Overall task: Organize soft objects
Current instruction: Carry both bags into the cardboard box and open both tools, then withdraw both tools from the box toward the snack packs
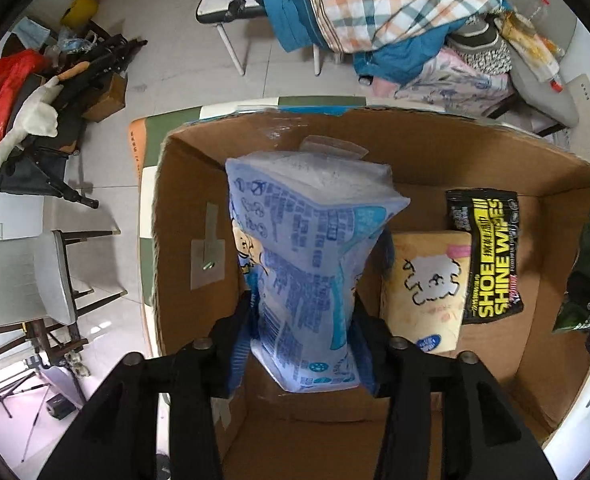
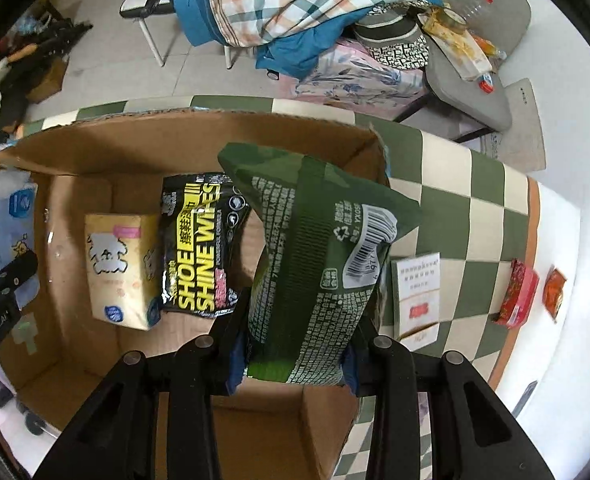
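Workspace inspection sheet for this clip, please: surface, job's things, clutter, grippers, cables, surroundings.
Surface: green-and-cream checked table bearing an open cardboard box.
Job's things: yellow tissue pack and black shoe wipes pack lie side by side on the box floor; blue pack and green pack are held above the box.
Clutter: white card box, red packet and orange packet on the table outside the box.
Grippers: left gripper shut on the blue pack; right gripper shut on the green pack.
Cables: nothing seen.
Surroundings: piled bedding, grey chair, plush goose.
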